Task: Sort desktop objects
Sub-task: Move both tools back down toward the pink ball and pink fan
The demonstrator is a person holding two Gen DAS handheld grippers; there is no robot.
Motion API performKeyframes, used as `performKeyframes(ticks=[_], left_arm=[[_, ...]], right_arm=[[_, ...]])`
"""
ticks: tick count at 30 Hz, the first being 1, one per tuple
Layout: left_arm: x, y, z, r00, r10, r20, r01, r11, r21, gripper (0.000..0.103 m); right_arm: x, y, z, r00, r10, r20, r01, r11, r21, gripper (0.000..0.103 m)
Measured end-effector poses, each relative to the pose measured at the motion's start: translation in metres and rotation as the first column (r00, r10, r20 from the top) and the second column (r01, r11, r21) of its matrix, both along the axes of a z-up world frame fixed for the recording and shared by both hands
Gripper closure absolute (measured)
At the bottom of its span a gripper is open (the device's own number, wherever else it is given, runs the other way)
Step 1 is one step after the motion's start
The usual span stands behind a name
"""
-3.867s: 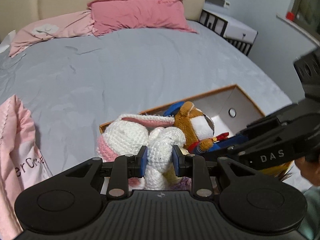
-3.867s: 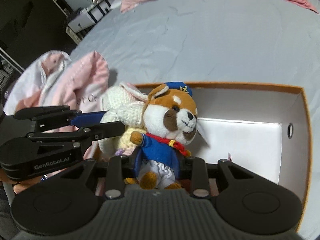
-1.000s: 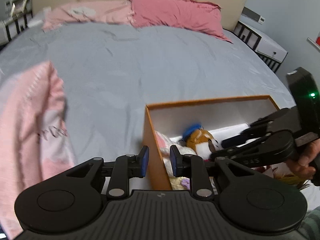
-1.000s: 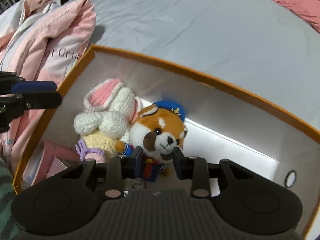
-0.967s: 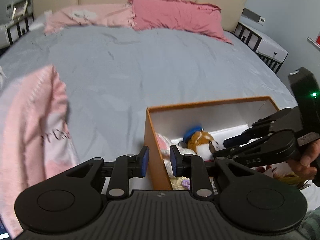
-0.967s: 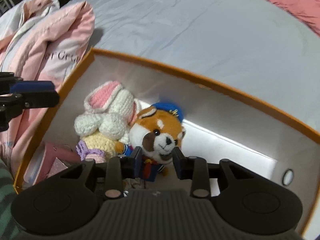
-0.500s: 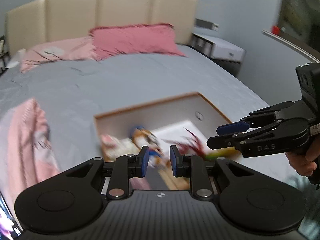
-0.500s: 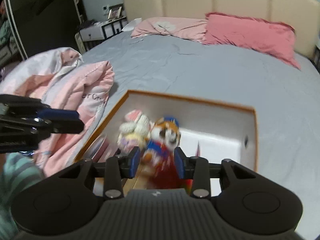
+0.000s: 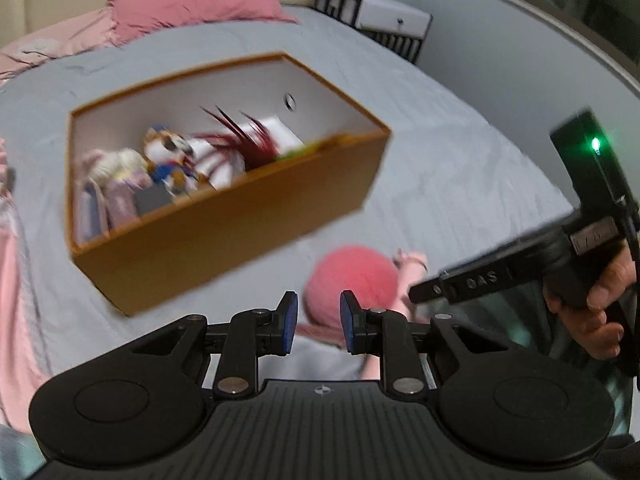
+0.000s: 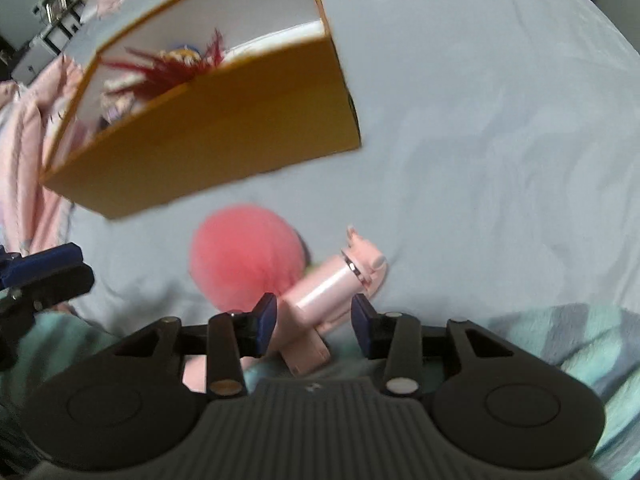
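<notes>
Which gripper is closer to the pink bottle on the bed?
Right. The right gripper hangs just short of the pink bottle, jaws open to either side of its body. The left gripper sits off to the side, aimed at the pink pompom.

One orange cardboard box (image 9: 224,216) is sitting on one grey bed (image 9: 460,168). Inside it, two plush toys are showing: one fox in a blue outfit (image 9: 170,156) and one white crocheted bunny (image 9: 110,164); one tuft of dark red feathers (image 9: 240,136) is also showing. The other items in the box are too blurred to count. Outside the box, one fluffy pink pom-pom (image 10: 246,262) and one pale pink bottle (image 10: 332,284) are lying. Two pillows are resting at the head: one deep pink (image 9: 192,4), one pale pink (image 9: 48,46).
</notes>
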State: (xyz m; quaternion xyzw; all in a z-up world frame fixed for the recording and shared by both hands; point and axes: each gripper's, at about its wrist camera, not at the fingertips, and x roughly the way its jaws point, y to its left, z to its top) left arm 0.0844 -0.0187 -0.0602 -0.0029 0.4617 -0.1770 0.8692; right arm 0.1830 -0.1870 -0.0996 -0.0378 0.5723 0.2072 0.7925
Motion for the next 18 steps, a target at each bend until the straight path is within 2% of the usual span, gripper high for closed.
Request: performKeyframes(ticks=[3,6,13,18], left_arm=[[-0.006,-0.014,-0.012,0.999,-0.04,-0.032,0.041,0.999,0.011,0.077],[-0.014,-0.029,-0.022,0.995,-0.083,-0.059,0.086,0.995,0.053,0.075],[-0.016,-0.045,-0.043,0.985,-0.117,-0.123,0.13,0.986,0.105,0.074],[-0.02,-0.043,-0.049,0.985,-0.105,-0.134,0.12,0.986,0.113,0.074]], right_arm=[[-0.002,0.007,-0.004,0.999,0.04,-0.006,-0.04,0.999,-0.026,0.058],[-0.005,0.008,-0.008,0.996,0.086,0.003,-0.086,0.995,-0.051,0.059],[-0.011,0.014,-0.014,0.977,0.209,-0.026,-0.211,0.968,-0.134,0.061],[-0.004,0.021,-0.023,0.977,0.205,-0.052,-0.211,0.968,-0.133,0.059]])
